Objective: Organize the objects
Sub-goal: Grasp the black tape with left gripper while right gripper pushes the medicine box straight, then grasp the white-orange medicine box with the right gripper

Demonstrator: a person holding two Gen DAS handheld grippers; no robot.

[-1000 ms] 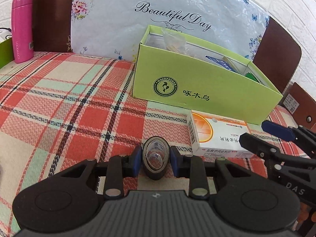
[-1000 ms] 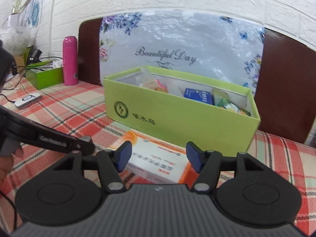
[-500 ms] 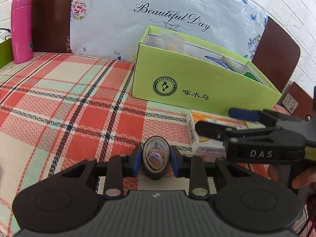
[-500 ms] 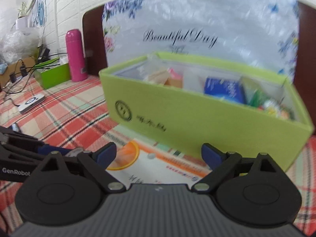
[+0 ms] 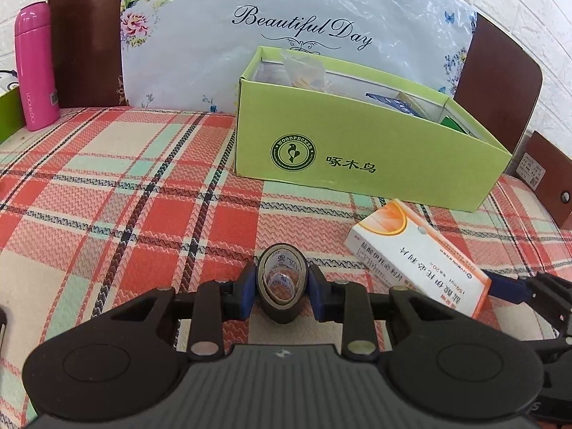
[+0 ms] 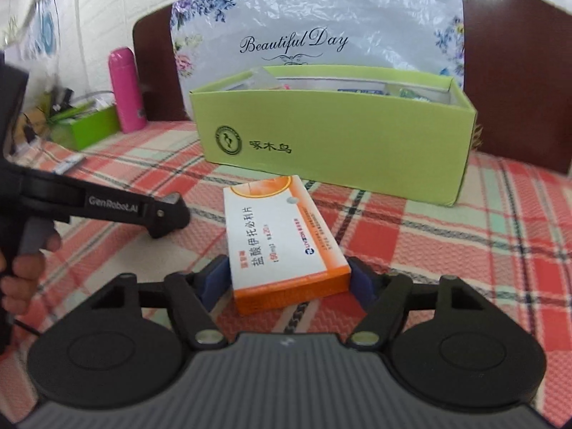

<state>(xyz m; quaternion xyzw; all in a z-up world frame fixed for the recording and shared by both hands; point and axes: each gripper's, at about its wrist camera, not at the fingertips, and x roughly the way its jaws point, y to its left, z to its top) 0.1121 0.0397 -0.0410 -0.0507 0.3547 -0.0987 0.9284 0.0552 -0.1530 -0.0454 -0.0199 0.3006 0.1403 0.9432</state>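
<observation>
Medicine box (image 6: pixel 282 243) flat on plaid surface (image 5: pixel 107 193) near green box (image 5: pixel 357 150), pinched between right hand-held gripper (image 6: pixel 287 282) pads. Tape roll (image 5: pixel 282 282) clamped upright in left hand-held gripper (image 5: pixel 282 291), visible from left wrist only.

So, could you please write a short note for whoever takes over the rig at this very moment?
Left tool: shut on the tape roll, which stands on edge, low over the plaid tablecloth.
Right tool: jaws on either side of the near end of the medicine box, which lies in front of the green box; whether the pads touch it is unclear.
Done: the green box already holds several packets.
Left: close on the medicine box, then put it and the tape roll into the green box, probably.
</observation>
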